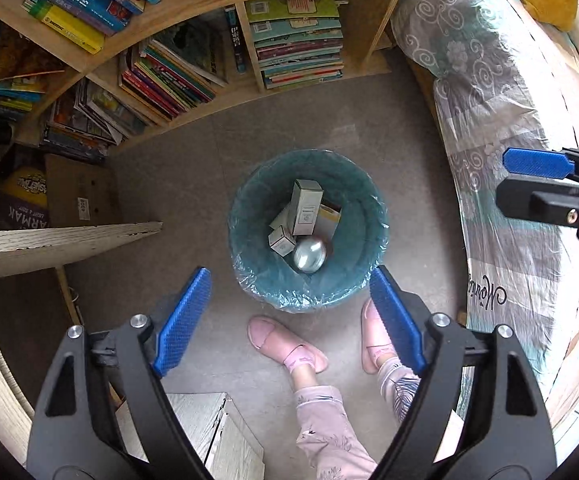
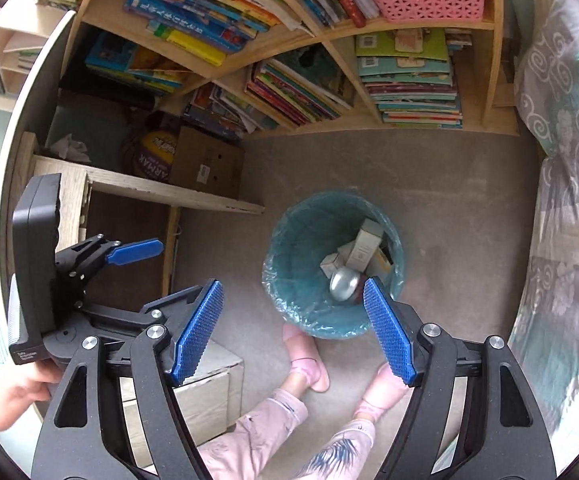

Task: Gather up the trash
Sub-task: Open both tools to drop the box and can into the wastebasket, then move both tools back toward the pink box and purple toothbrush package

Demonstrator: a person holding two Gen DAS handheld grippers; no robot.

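Note:
A round bin lined with a teal plastic bag point(image 1: 249, 216) point(image 2: 293, 248) stands on the grey floor. Inside lie several small white cartons point(image 1: 307, 208) point(image 2: 363, 248) and a silvery can point(image 1: 309, 255) point(image 2: 344, 284). My left gripper point(image 1: 289, 312) hangs straight above the bin's near rim, its blue pads wide apart with nothing between them. My right gripper point(image 2: 293, 328) is tilted down over the same rim, also open and empty. The right gripper's blue fingertips point(image 1: 537, 163) show at the right edge of the left wrist view; the left gripper's blue fingertips point(image 2: 133, 252) show at the left of the right wrist view.
A wooden bookshelf point(image 1: 169, 12) point(image 2: 289, 44) packed with books stands behind the bin. A bed with patterned cover point(image 1: 501, 120) point(image 2: 561, 200) runs along the right. A cardboard box point(image 1: 81, 196), a wooden desk edge point(image 1: 61, 240) and a person's feet in pink slippers point(image 1: 285, 344) point(image 2: 309, 364) surround the bin.

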